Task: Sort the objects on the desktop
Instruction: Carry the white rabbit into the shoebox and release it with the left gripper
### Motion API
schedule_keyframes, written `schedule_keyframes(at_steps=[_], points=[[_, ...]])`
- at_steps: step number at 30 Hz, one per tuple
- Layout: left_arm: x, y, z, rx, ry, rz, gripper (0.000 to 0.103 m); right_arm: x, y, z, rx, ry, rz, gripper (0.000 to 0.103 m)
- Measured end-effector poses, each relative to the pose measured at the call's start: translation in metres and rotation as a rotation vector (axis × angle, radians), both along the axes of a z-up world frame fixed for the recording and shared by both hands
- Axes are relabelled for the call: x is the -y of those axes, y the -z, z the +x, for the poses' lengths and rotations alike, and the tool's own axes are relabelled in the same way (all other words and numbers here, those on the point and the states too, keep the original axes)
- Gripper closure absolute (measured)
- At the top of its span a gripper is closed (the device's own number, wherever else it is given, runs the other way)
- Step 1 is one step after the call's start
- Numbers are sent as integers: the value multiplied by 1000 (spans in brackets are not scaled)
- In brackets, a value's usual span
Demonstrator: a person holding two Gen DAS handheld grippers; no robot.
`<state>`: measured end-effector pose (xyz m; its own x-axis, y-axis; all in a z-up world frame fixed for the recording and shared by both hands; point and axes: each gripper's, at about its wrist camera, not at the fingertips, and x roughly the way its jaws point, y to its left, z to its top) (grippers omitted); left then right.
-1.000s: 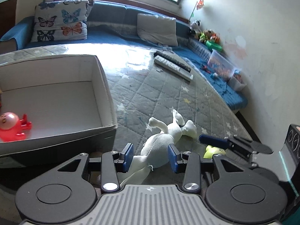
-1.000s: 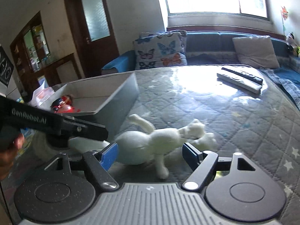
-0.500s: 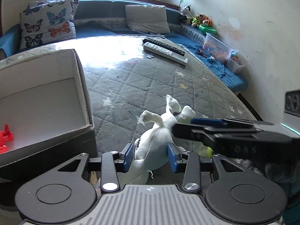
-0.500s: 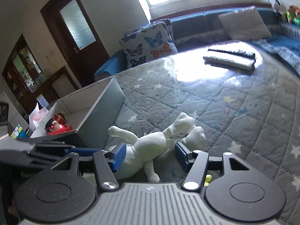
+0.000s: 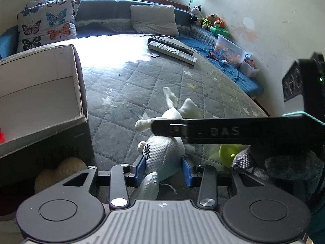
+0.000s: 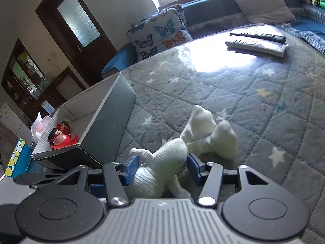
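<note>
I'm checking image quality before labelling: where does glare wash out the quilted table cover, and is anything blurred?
Left wrist view: window glare bleaches the grey quilted table cover near the two remote controls; the right gripper's black arm crosses close and soft. Right wrist view: glare again; the white knitted plush toy looks slightly soft.

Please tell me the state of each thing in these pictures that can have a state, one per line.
Left gripper: fingers around the white plush toy, touching its sides.
Right gripper: open, fingers beside the same toy.
White plush toy: lying on the quilted table.
Cardboard box: open on top, red toy inside.
</note>
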<state>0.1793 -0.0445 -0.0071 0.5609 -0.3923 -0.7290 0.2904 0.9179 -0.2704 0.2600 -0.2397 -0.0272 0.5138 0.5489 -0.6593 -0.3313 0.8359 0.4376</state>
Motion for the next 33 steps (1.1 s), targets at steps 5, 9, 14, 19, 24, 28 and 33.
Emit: schedule_keyframes(at_steps=[5, 9, 14, 19, 24, 28, 33], points=[[-6, -2, -7, -2, -21, -37, 69, -6, -5, -6, 29, -6, 1, 66], [-17, -16, -19, 35, -50, -82, 69, -12, -24, -17, 97, -22, -2, 68], [-38, -50, -31, 142, -117, -99, 69, -34, -64, -24, 226, -70, 7, 68], [-70, -80, -30, 234, -221, -107, 69, -77, -103, -8, 331, -155, 17, 68], [-101, -89, -17, 260, -312, -96, 69, -125, -120, 12, 378, -227, -5, 68], [-120, -90, -4, 248, -355, -62, 68, -153, -120, 26, 369, -259, -9, 67], [-134, -78, 10, 194, -377, -16, 63, -176, -108, 36, 338, -288, -41, 59]])
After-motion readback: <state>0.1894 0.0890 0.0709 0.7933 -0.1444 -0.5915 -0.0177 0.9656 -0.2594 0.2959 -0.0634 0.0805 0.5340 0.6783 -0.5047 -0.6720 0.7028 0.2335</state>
